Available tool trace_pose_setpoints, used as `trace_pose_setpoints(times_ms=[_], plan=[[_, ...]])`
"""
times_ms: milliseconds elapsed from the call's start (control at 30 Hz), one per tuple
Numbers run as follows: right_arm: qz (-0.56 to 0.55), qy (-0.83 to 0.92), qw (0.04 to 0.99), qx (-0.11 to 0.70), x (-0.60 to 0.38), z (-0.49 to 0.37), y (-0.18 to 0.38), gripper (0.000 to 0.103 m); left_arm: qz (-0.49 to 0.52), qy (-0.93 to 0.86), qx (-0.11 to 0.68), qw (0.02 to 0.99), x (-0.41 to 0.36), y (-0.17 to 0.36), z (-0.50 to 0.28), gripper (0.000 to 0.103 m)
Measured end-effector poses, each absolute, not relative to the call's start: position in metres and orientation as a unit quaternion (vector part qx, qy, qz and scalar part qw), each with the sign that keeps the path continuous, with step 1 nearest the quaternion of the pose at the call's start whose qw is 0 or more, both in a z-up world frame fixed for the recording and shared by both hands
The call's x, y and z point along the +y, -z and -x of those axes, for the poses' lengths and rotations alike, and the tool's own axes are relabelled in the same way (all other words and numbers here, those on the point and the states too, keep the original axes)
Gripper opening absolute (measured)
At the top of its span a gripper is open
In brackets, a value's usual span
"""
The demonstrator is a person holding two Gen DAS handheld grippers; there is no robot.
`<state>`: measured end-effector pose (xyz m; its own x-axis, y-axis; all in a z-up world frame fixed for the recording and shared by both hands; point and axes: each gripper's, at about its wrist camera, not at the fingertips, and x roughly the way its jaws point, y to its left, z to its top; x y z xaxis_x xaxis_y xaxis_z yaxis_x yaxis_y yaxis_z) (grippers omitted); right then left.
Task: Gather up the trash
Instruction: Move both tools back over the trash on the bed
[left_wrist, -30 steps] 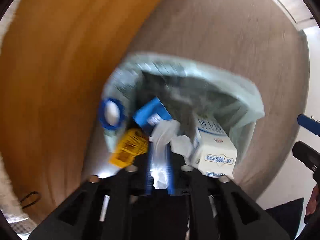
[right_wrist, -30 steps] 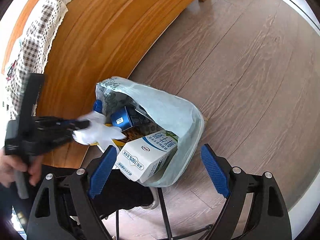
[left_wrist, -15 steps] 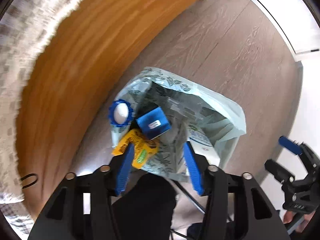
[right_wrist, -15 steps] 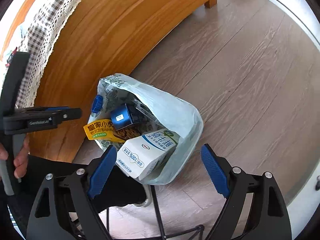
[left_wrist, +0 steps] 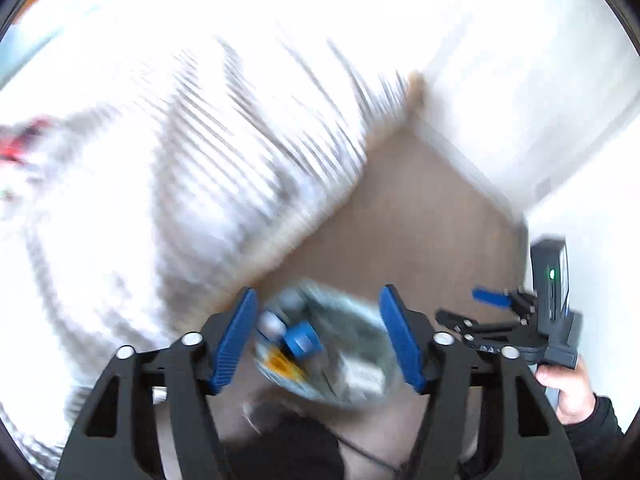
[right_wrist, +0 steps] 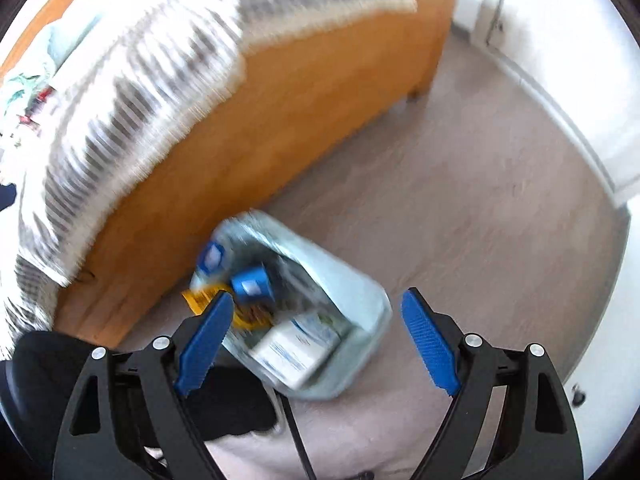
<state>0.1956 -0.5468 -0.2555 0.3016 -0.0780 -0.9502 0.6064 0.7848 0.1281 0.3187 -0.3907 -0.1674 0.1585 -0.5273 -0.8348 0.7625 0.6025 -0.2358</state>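
Note:
A pale green plastic trash bag (right_wrist: 348, 280) stands open on the wood floor beside the bed. Inside it lie a white milk carton (right_wrist: 294, 346), a blue box (right_wrist: 250, 282), a yellow snack wrapper (right_wrist: 204, 300) and a blue-capped bottle (right_wrist: 212, 256). My right gripper (right_wrist: 316, 338) is open and empty, raised above the bag. My left gripper (left_wrist: 322, 340) is open and empty, high above the same bag (left_wrist: 320, 352), which looks small and blurred between its fingers. The right gripper also shows in the left wrist view (left_wrist: 480, 312).
An orange wooden bed frame (right_wrist: 280, 120) with a checked cover (right_wrist: 140, 68) runs along the left. White wall and baseboard (right_wrist: 560, 120) bound the floor on the right. My dark-clothed legs (right_wrist: 232, 400) are near the bag.
My left gripper opened and dropped the white tissue into the bag, then rose and tilted up toward the bed. My right gripper also lifted away from the bag, staying open.

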Motion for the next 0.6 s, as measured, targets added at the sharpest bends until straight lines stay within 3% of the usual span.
trace_pose_setpoints(times_ms=[133, 300, 433, 600], plan=[[-0.202, 0.197, 0.822, 0.494, -0.515, -0.247, 0.209, 0.082, -0.013, 0.376, 0.471, 0.798, -0.291, 0.127, -0.392, 0.074], [-0.188, 0.133, 0.856, 0.464, -0.455, -0.316, 0.189, 0.082, 0.108, 0.295, 0.473, 0.823, -0.169, 0.132, -0.468, 0.075], [-0.167, 0.072, 0.876, 0.447, -0.396, -0.363, 0.18, 0.082, 0.073, 0.229, 0.471, 0.849, -0.128, 0.155, -0.51, 0.075], [-0.143, 0.027, 0.887, 0.439, -0.333, -0.417, 0.178, 0.082, -0.058, 0.221, 0.472, 0.851, -0.159, 0.19, -0.539, 0.076]])
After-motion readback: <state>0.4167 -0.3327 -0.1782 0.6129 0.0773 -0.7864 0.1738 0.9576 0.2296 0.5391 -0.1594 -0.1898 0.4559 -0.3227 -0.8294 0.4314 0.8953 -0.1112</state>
